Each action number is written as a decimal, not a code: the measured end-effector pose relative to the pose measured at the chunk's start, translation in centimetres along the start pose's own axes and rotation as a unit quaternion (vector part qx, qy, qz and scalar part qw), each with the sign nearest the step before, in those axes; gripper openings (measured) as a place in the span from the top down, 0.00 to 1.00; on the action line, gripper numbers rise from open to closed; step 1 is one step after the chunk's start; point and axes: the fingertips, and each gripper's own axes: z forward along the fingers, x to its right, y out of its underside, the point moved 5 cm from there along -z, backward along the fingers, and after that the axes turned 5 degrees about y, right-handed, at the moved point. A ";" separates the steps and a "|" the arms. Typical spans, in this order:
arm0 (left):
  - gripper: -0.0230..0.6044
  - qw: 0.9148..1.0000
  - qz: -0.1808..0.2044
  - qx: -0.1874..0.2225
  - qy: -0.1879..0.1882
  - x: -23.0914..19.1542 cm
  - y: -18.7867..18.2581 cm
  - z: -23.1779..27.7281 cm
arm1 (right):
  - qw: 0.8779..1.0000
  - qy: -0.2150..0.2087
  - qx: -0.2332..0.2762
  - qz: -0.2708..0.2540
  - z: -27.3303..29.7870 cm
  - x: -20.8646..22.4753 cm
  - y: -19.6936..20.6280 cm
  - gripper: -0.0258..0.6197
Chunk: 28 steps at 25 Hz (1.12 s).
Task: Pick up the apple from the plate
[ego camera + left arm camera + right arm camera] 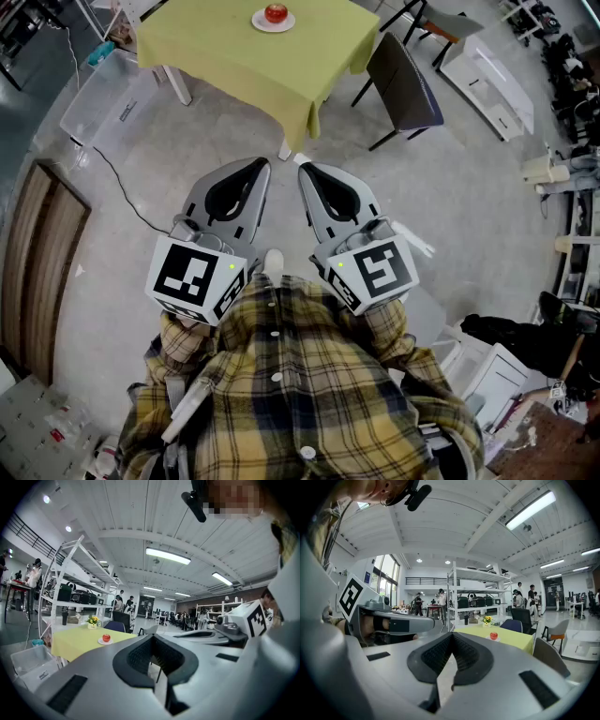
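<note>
A red apple (276,13) sits on a small white plate (258,23) on the yellow-green table (234,56), far ahead of me. The left gripper view shows the apple (106,638) small at the left, and the right gripper view shows the apple (494,635) at the right. Both grippers are held close to my chest over the floor, well short of the table. My left gripper (262,164) has its jaws together with nothing between them. So does my right gripper (304,169), beside it. The left gripper's tips (152,636) and the right gripper's tips (452,634) point roughly level at the table.
A dark chair (405,86) stands right of the table, with a white cabinet (487,84) beyond it. A clear plastic bin (103,98) and a cable lie on the floor at the left. A flower pot (93,620) is on the table; white shelving (70,597) and people stand behind.
</note>
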 end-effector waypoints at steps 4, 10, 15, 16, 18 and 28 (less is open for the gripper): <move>0.97 1.000 -0.005 -0.001 -0.002 0.0 0.0 0.4 | 1.000 0.001 0.001 0.001 0.0 0.4 0.0 0.96; 0.97 1.000 0.003 0.004 -0.006 0.7 -0.1 1.3 | 1.000 -0.003 0.005 0.002 -0.7 1.5 0.3 0.96; 0.97 1.000 0.003 0.002 -0.013 1.6 -0.1 1.7 | 1.000 -0.007 0.006 0.005 -1.3 2.4 0.5 0.96; 0.97 1.000 0.002 0.002 -0.014 1.6 -0.1 1.8 | 1.000 -0.008 0.006 0.006 -1.3 2.5 0.5 0.96; 0.97 1.000 0.000 0.003 -0.017 1.5 -0.1 1.9 | 1.000 -0.010 0.005 0.006 -1.1 2.5 0.5 0.96; 0.97 1.000 0.003 0.004 -0.015 -2.3 0.0 3.1 | 1.000 -0.010 0.000 0.007 3.1 3.0 0.6 0.96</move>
